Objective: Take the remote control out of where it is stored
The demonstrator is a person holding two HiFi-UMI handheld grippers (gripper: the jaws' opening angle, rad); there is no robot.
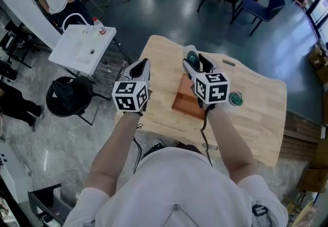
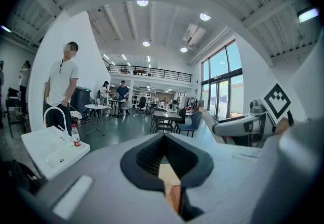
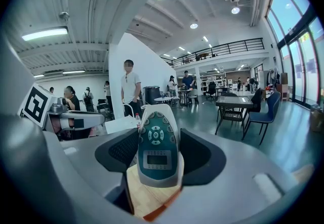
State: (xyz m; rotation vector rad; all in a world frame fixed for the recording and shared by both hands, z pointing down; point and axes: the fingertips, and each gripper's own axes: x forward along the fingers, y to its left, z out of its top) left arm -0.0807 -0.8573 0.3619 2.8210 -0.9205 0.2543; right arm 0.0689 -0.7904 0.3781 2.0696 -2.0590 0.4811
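A: What lies under the two hand-held grippers?

B: A pale wooden worktop point(image 1: 256, 113) spreads out below both of them. Right beneath the right hand-held gripper point(image 1: 197, 64) a flat reddish-brown box point(image 1: 184, 102) sits on the wood. It is probably where the remote control was stored.

A: And the left hand-held gripper point(image 1: 139, 67)?

B: It hangs just to the left of the right one, off the edge of the box. Its jaws are drawn together with nothing between them. Only a strip of worktop and a corner of the box show through the hollow behind its tips.

A: Where is the remote control point(image 3: 158, 147)?

B: The right hand-held gripper has it clamped by its long sides and raised clear of the box. The button end stands out past the fingertips, and the face is turned back toward the gripper's own camera. The removal looks as good as done.

A: How will it handle?

B: It is likely light, with a stiff plastic shell. It looks smooth and rounded, so a weak squeeze could let it slide. The safest hold seems to be on the side edges of the lower half, beside the small display and off the buttons, and the pads sit about there.

A: Is there anything smaller?

B: A small round green thing point(image 1: 235, 98) lies on the worktop to the right of the right hand-held gripper, near it but apart. What it is cannot be made out.
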